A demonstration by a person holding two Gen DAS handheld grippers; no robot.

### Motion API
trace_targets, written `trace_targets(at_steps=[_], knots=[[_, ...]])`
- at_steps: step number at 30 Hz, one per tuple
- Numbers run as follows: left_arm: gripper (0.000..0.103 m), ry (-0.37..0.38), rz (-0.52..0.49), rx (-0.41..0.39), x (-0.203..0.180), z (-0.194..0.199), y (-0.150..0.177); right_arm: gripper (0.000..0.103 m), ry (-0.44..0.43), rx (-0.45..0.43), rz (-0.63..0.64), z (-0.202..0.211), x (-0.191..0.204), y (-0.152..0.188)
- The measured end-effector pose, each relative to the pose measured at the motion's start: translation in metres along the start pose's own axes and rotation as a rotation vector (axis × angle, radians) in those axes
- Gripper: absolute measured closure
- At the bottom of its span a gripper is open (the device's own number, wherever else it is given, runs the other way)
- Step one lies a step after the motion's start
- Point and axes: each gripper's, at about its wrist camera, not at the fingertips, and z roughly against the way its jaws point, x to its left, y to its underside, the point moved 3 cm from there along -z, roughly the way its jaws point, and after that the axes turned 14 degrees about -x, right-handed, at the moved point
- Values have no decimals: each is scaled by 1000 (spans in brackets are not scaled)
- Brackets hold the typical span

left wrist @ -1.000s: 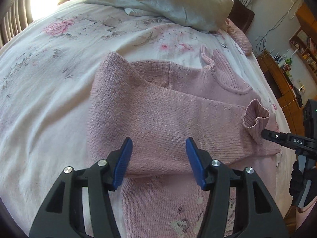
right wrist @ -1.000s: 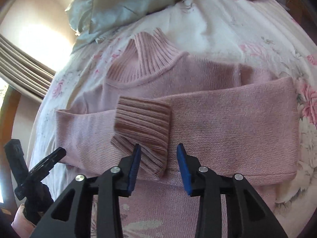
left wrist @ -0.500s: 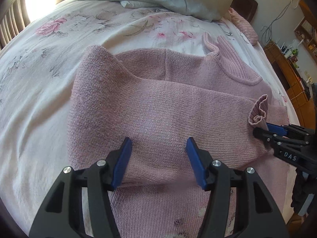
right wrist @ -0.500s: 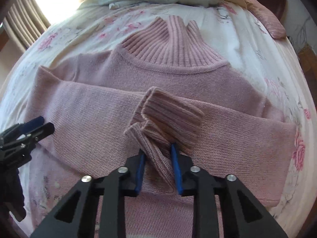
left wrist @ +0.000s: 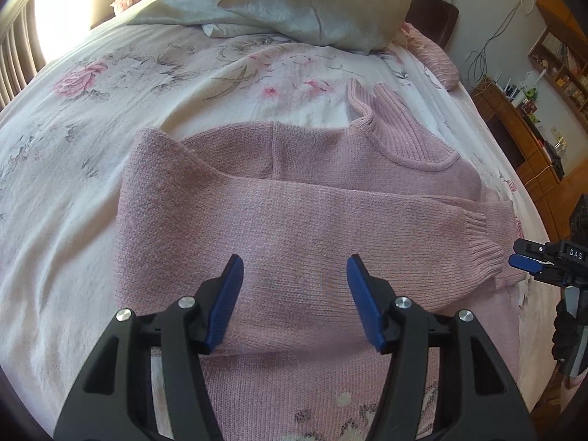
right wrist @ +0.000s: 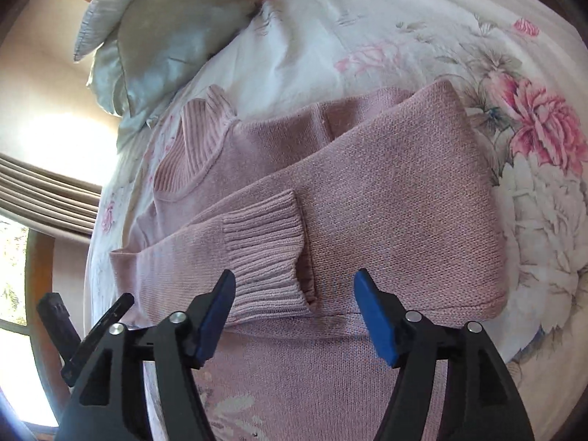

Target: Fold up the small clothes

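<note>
A pink knitted sweater [left wrist: 294, 220] lies flat on the bed, ribbed collar [left wrist: 397, 128] toward the pillows, both sleeves folded across the chest. The ribbed cuff [right wrist: 268, 253] of the top sleeve rests flat on the other sleeve. My left gripper [left wrist: 294, 301] is open above the sweater's middle, holding nothing. In its own view my right gripper [right wrist: 294, 316] is open just short of the cuff, nothing between its fingers. From the left wrist view the right gripper [left wrist: 529, 262] shows at the sweater's right edge.
The sweater lies on a white floral bedsheet [left wrist: 110, 110]. Silver-grey pillows [left wrist: 312, 3] lie at the head of the bed, with a pink bolster [left wrist: 437, 58] beside them. Wooden shelves and a cabinet [left wrist: 525, 139] stand past the bed's right side. Curtains [right wrist: 44, 191] hang at the left.
My right gripper was shut on the ribbed cuff half a second ago; it has let go, opened and backed away. The cuff now lies flat. The left gripper stayed open, shifting slightly.
</note>
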Motion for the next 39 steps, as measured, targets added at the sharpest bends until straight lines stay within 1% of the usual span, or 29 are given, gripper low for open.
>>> trace_targets(at_steps=[1, 2, 3, 4, 6, 7, 8, 10, 12, 14, 15, 16, 19, 20, 22, 24, 27, 29, 30, 32, 33, 34, 35, 36, 37, 38, 39], knots=[[44, -2, -10, 9, -3, -4, 1, 39, -1, 23, 0, -9, 1, 1], [44, -3, -14, 20, -5, -9, 4, 51, 14, 52, 12, -18, 3, 3], [44, -5, -16, 36, -5, -13, 7, 60, 43, 81, 40, -27, 5, 7], [44, -13, -20, 55, -4, -19, 12, 68, 74, 86, 80, -31, 8, 10], [44, -27, -47, 67, -1, -26, 18, 75, 103, 76, 137, -32, 12, 16], [43, -22, -58, 65, -1, -27, 18, 79, 113, 80, 142, -32, 11, 16], [43, -18, -64, 70, -1, -26, 18, 80, 109, 87, 133, -31, 8, 15], [43, -1, -43, 84, -1, -23, 11, 80, 96, 100, 150, -28, 11, 12], [43, 49, 7, 45, -1, -15, -7, 74, 72, 80, 194, -19, 20, 4], [42, 71, -5, -7, -6, -13, -30, 54, 25, 32, 219, -10, 33, -14], [41, 84, -16, -19, -11, -17, -43, 51, -4, 11, 226, -9, 41, -24], [41, 97, -30, -24, -16, -24, -55, 50, -23, 3, 234, -12, 49, -36], [41, 110, -83, -40, -35, -55, -90, 50, -36, -3, 293, -39, 74, -71], [41, 124, -75, -31, -40, -67, -99, 49, -45, 4, 295, -53, 81, -82], [41, 166, -52, -3, -49, -91, -114, 45, -79, 46, 270, -83, 92, -100], [41, 190, -43, 28, -57, -116, -123, 44, -80, 64, 249, -109, 96, -115], [41, 184, -27, 88, -63, -150, -130, 43, -57, 114, 244, -145, 101, -127], [41, 186, 3, 138, -64, -169, -129, 42, -29, 127, 248, -162, 101, -131], [41, 197, 15, 156, -65, -176, -128, 41, -32, 130, 242, -168, 101, -133], [44, 210, 19, 172, -70, -185, -126, 41, -49, 132, 240, -173, 103, -132], [50, 219, 18, 174, -72, -188, -125, 41, -49, 135, 250, -176, 106, -131], [63, 233, 20, 175, -75, -190, -124, 48, -50, 135, 270, -178, 109, -130], [72, 251, 25, 177, -78, -191, -123, 57, -62, 134, 290, -177, 111, -128], [88, 275, 36, 173, -80, -191, -123, 72, -89, 139, 297, -176, 114, -126], [95, 284, 41, 161, -80, -188, -123, 86, -106, 133, 299, -172, 116, -125], [95, 291, 36, 144, -81, -184, -124, 92, -135, 119, 301, -167, 118, -125], [96, 307, 32, 124, -81, -178, -125, 92, -151, 93, 304, -159, 119, -125]])
